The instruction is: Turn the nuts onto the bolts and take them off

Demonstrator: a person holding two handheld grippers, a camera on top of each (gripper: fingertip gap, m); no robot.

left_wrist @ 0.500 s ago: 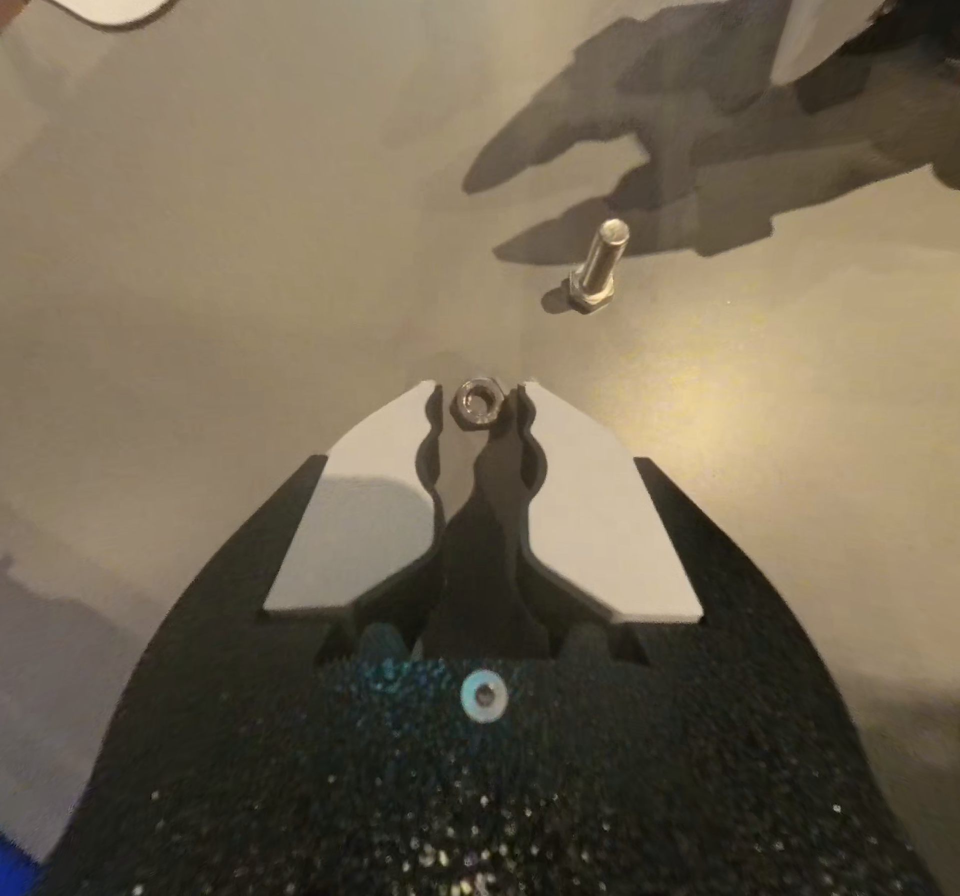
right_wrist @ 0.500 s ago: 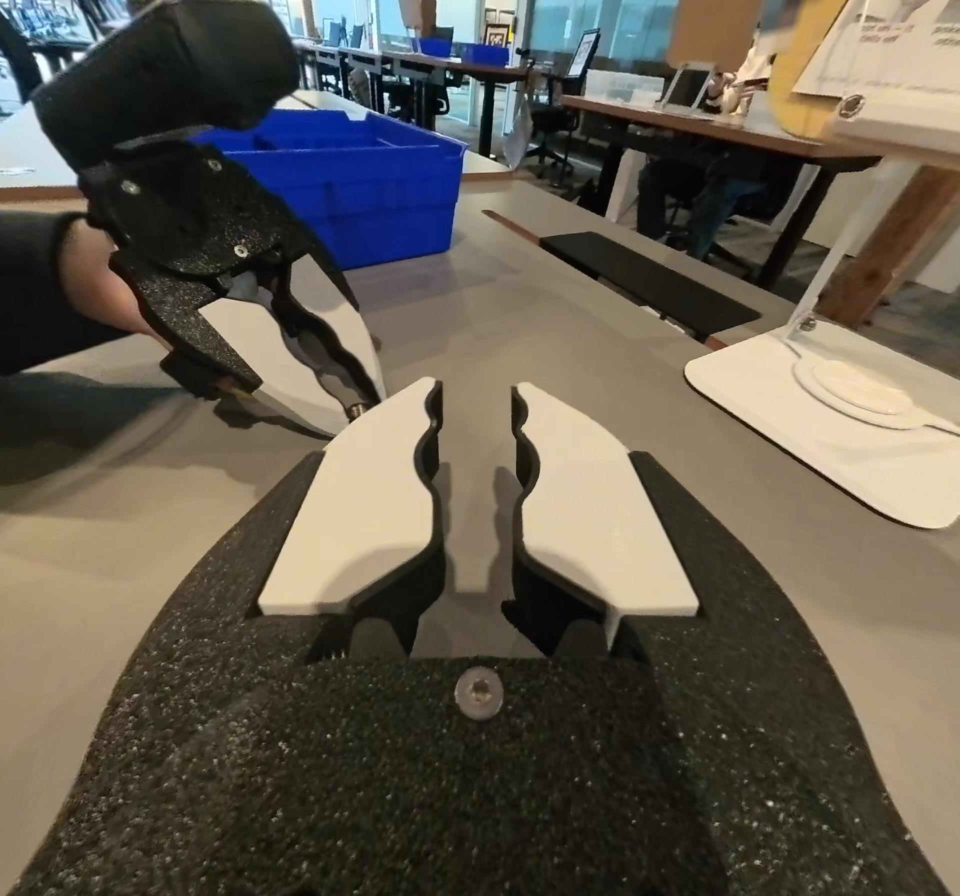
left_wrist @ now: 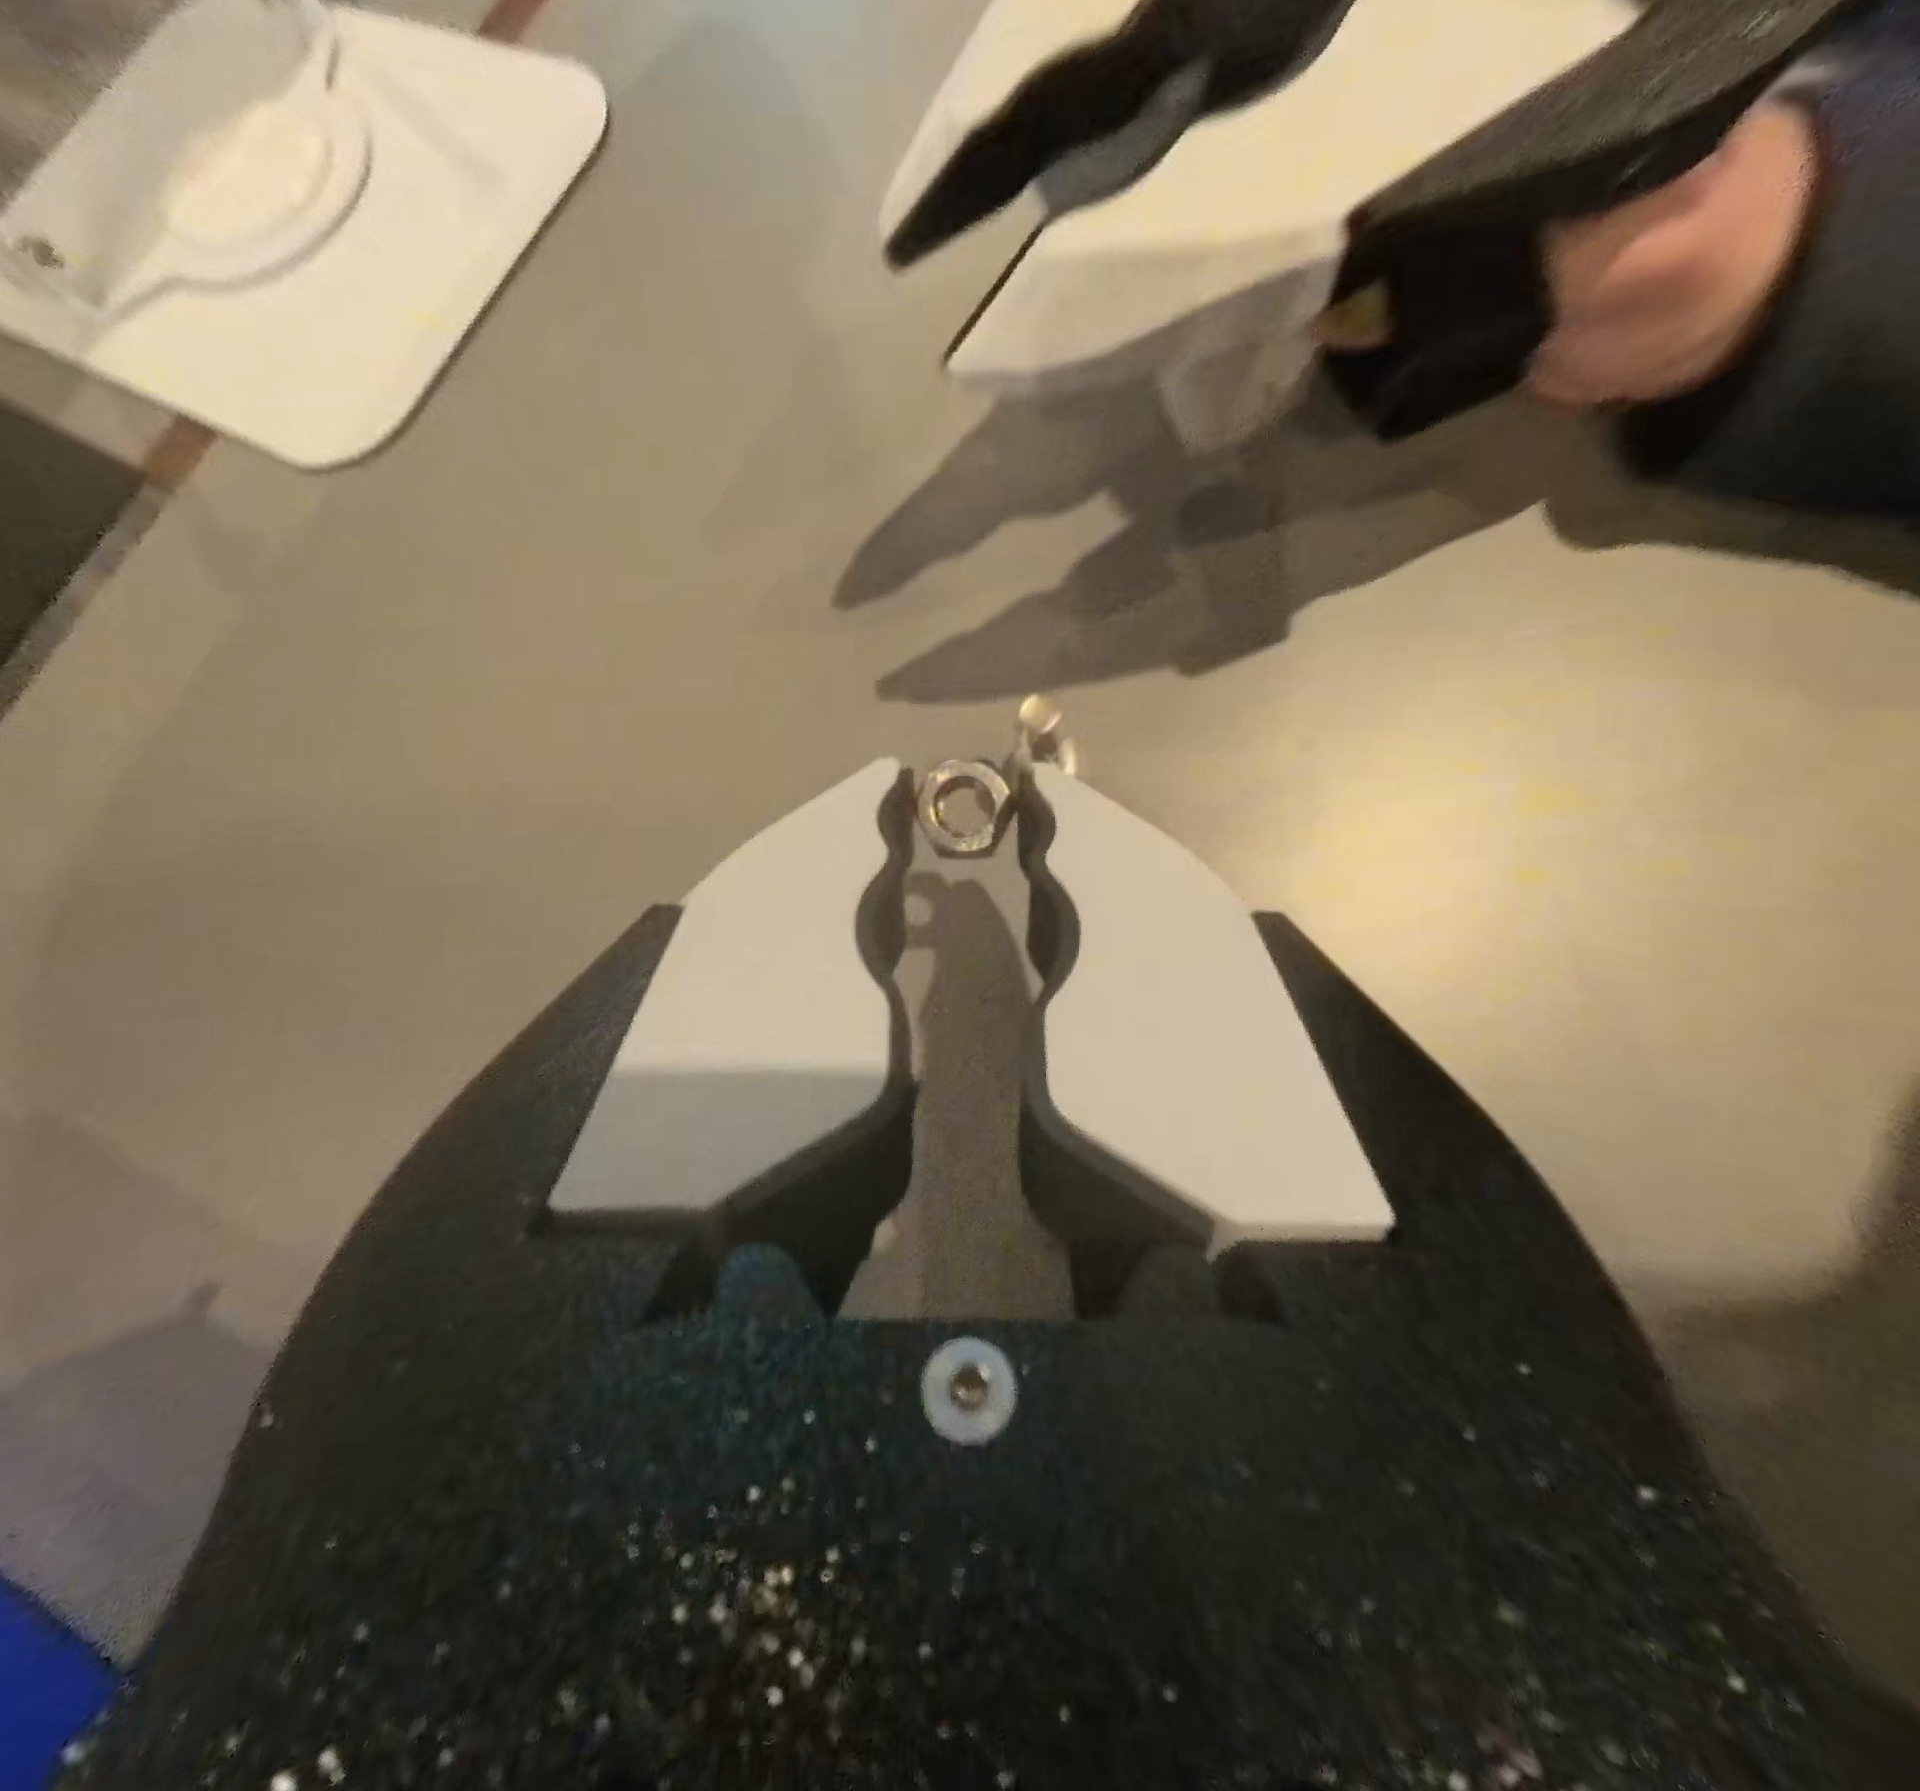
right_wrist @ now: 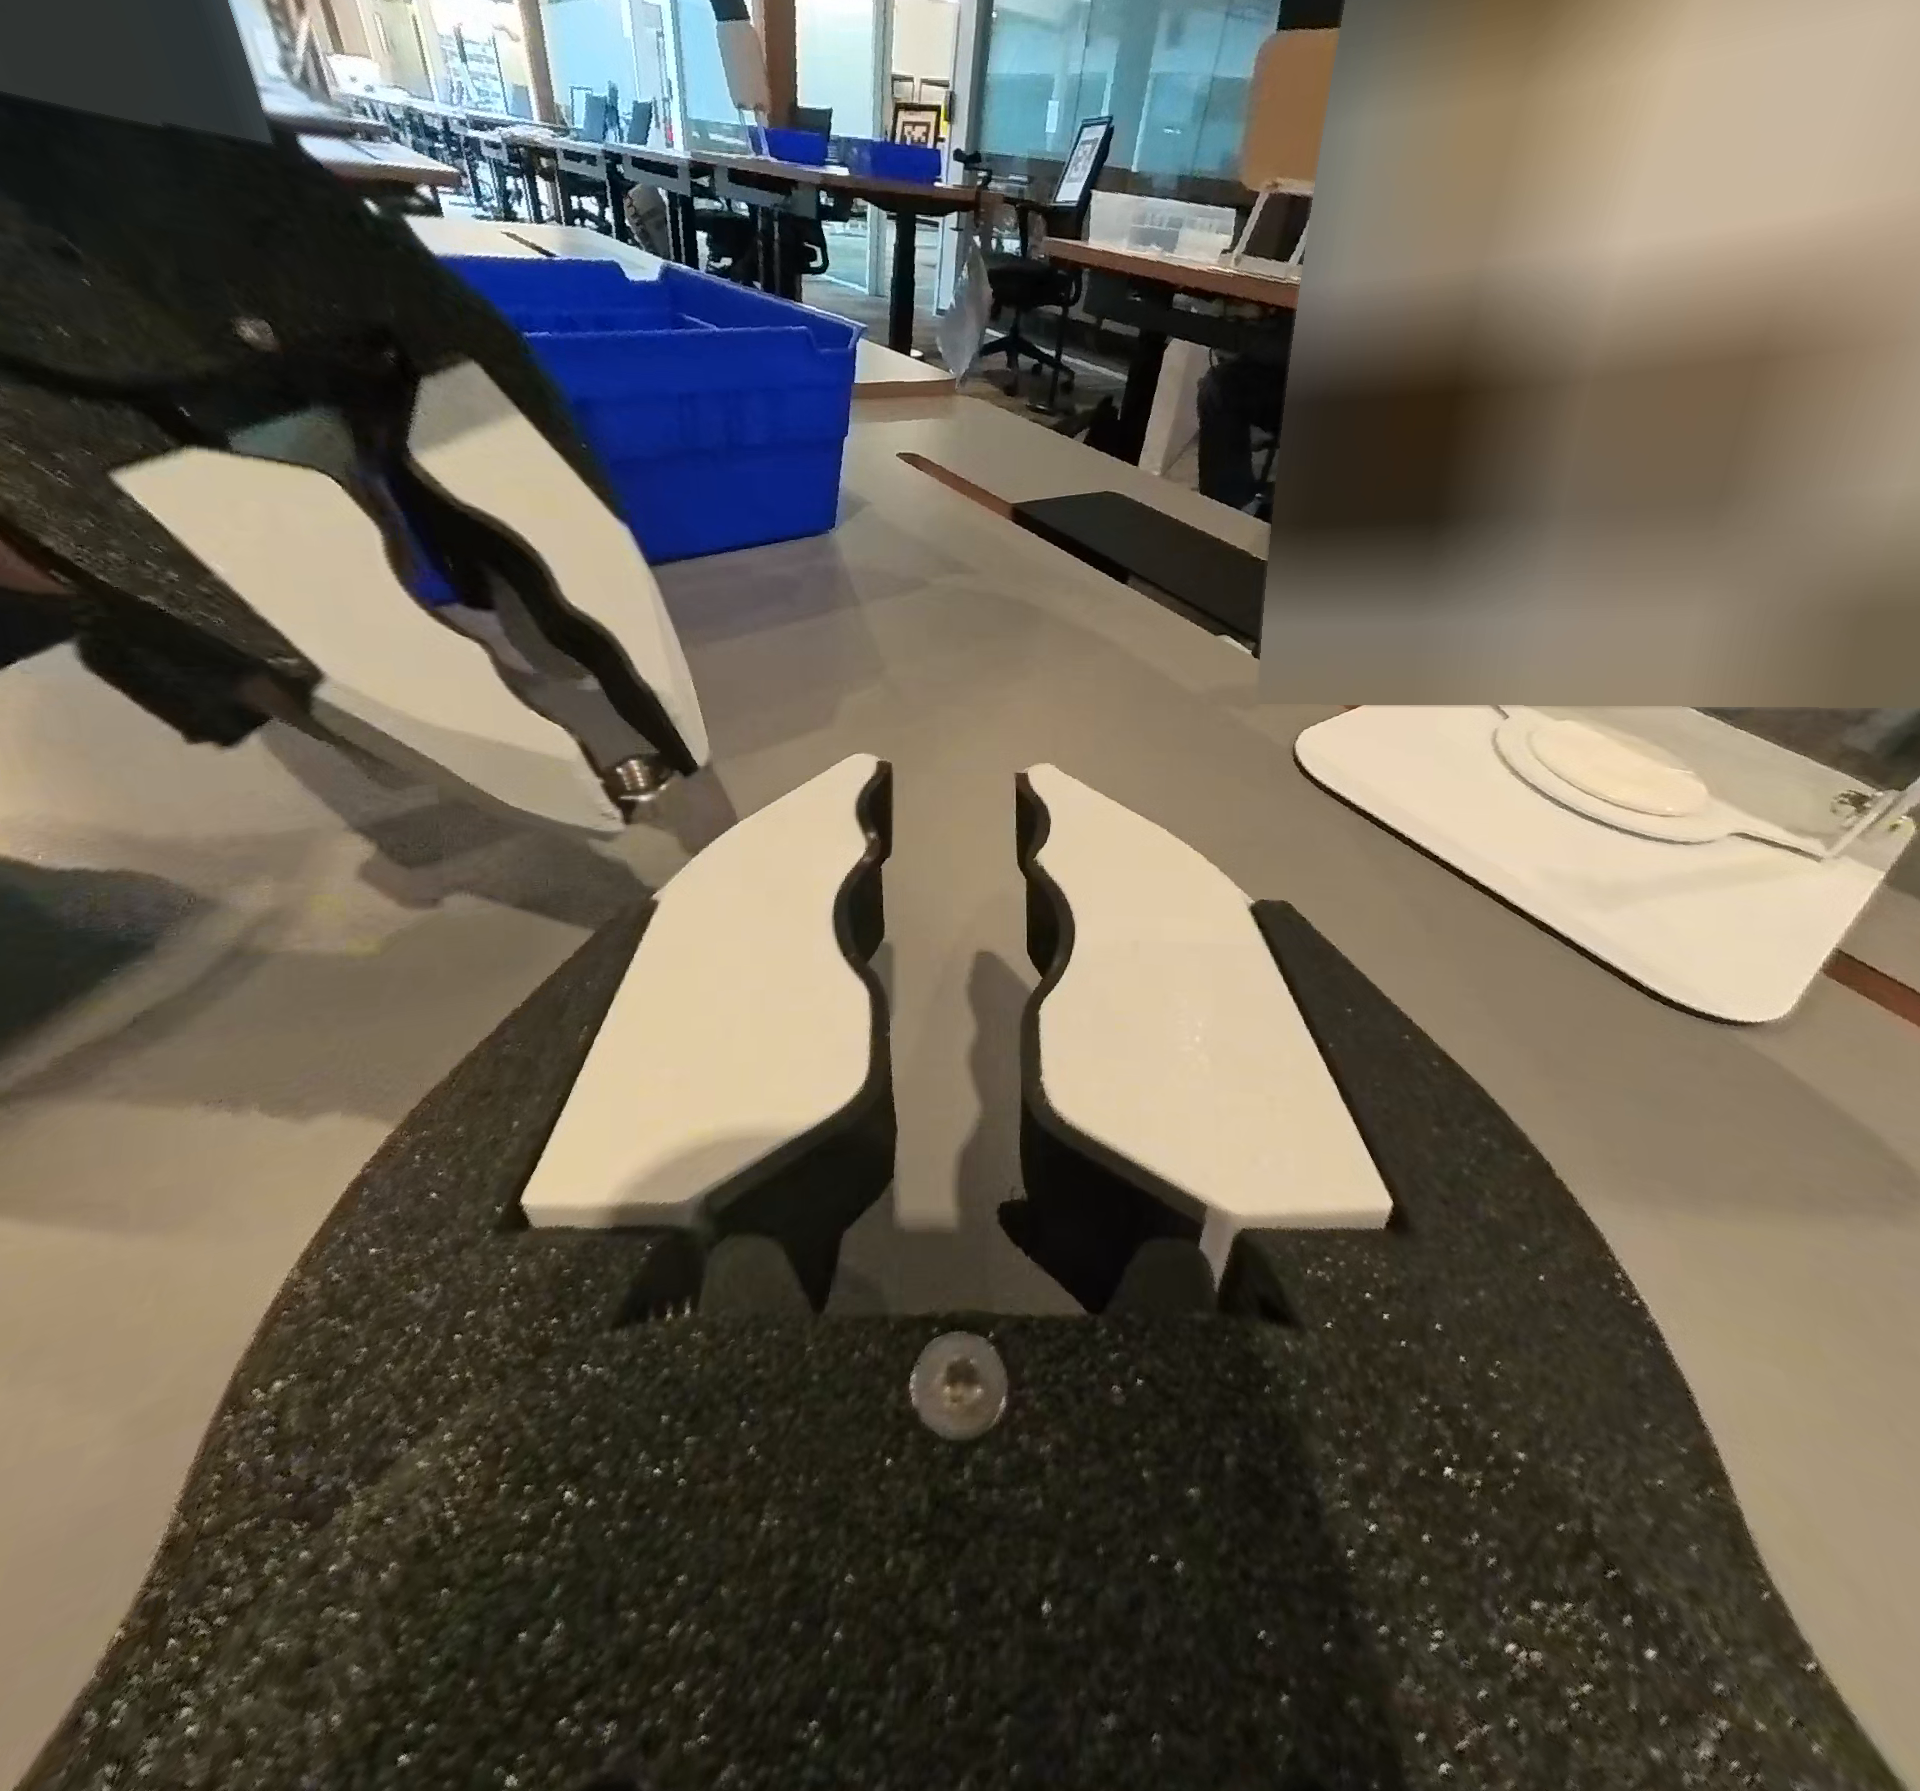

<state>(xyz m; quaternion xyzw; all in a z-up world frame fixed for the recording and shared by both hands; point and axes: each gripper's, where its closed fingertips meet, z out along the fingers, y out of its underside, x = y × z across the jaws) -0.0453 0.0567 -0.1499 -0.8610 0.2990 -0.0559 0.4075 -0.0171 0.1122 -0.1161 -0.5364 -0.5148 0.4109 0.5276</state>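
— Both tongs busy?
— No. Left gripper [left_wrist: 966, 796] pinches nut [left_wrist: 964, 809] at tips; bolt [left_wrist: 1039, 728] just beyond. Right gripper [right_wrist: 951, 785] part open, empty, above table [right_wrist: 935, 619].

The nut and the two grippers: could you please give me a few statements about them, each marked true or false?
1. The left gripper is shut on the nut. True.
2. The right gripper holds the bolt. False: its jaws are apart with nothing between them.
3. The nut's hole faces the left wrist camera. True.
4. The nut is threaded onto the bolt. False: the bolt is beyond the nut, separate from it.
5. A blue bin sits on the table. True.
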